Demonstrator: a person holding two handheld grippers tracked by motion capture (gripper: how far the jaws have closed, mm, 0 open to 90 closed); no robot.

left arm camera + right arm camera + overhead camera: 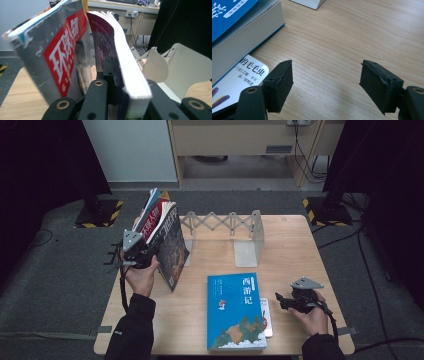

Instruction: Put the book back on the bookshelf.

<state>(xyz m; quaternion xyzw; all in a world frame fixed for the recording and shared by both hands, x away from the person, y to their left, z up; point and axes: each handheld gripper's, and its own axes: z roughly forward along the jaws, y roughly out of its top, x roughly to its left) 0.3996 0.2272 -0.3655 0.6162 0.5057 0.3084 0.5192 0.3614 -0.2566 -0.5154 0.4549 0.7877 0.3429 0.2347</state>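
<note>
blue book [235, 311] lies between left gripper [134, 254] and right gripper [286, 301].

Dark-covered book [172, 245] — tilted, lifted at the table's left edge — clamped in left gripper [142, 251].

Bare table [295, 250] right; rack [235, 227] blocks back; blue book [235, 312] blocks centre.

Both forearms wear black sleeves, the left sleeve [131, 330] bearing a small pale mark near the cuff. Each hand carries a black tool topped by a grey three-cornered plate, the left tool [134, 251] and the right tool [296, 298], each trailing a black cable. In the right gripper view its two black jaws end in worn foam-like pads [282, 82], with brass-ringed screws behind them.
</note>
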